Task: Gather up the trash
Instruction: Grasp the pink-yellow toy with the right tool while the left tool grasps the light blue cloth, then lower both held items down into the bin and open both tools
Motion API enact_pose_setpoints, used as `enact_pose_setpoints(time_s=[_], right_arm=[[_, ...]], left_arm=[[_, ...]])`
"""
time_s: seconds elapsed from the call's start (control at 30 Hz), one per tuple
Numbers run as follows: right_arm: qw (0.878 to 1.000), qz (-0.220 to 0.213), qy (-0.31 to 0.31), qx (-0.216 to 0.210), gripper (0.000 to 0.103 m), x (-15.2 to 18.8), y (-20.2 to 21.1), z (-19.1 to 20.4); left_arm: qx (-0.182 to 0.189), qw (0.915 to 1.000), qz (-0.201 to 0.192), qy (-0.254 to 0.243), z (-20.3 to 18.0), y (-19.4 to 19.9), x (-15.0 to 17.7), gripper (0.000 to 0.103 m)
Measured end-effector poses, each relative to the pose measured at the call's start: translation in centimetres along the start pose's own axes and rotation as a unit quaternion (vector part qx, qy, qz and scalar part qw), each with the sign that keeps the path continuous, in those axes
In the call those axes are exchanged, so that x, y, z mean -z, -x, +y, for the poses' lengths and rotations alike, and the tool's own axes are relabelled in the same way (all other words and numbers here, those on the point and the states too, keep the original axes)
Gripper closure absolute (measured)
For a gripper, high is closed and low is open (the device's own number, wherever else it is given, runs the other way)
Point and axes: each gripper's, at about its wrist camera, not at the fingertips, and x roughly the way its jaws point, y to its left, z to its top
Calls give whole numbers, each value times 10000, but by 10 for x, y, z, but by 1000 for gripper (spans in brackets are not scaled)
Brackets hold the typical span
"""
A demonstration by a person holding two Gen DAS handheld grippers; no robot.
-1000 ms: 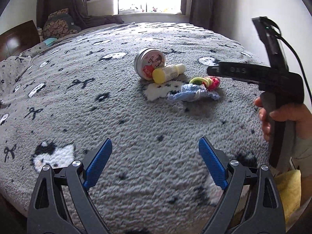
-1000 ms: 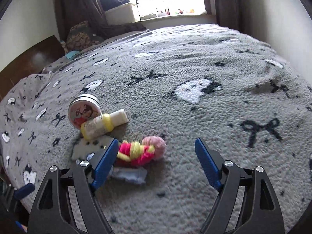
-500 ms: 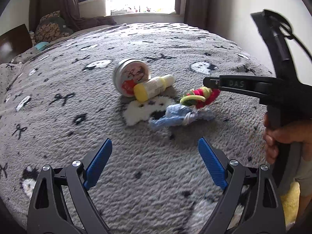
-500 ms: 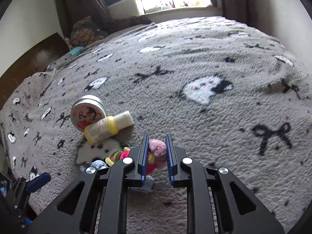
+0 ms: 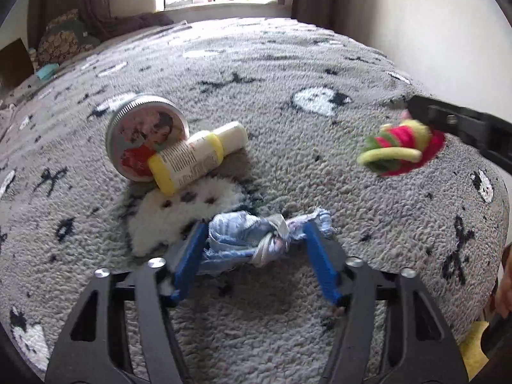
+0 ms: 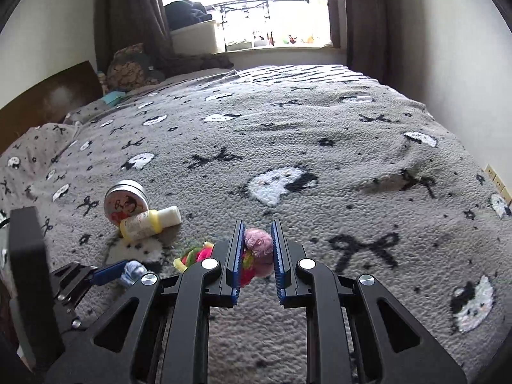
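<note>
A crumpled pale-blue cloth wad (image 5: 252,240) lies on the grey patterned blanket (image 5: 288,73). My left gripper (image 5: 254,233) straddles it, and its jaws are closing, the blue pads just at the wad's two ends. My right gripper (image 6: 256,236) is shut on a pink, yellow and green hair-tie bundle with a pompom (image 6: 258,242). In the left wrist view the hair-tie bundle (image 5: 398,150) hangs off the blanket from the right gripper's black tip (image 5: 448,121). The left gripper's blue finger (image 6: 107,269) and the wad (image 6: 132,272) show at the lower left of the right wrist view.
A round tin with a picture lid (image 5: 145,137) leans behind a yellow-capped white bottle (image 5: 195,160), just beyond the wad. The bed's edge and a white wall (image 5: 416,16) run along the right. A dark headboard (image 6: 48,102) and pillows (image 6: 131,67) sit far left.
My left gripper moved forward over the blue wad and its jaws came partly together. My right gripper shut on the hair-tie bundle and lifted it off the blanket.
</note>
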Motion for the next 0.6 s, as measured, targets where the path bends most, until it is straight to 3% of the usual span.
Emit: enact_pose_setpoints(time_s=[0.13,0.3,0.6], right_arm=[[9998,-136,127,68,85,4,16,-1],[9994,-237,223,81,85,12,37,1],[9976,-584,365,-2,85,36,89,7]], left_arm=[[68,10000,-32,-64,1,6,3,65],[94,9998,-176,-50,4,27,7,68],[16,9969,-791,-46,16,106,30,69]])
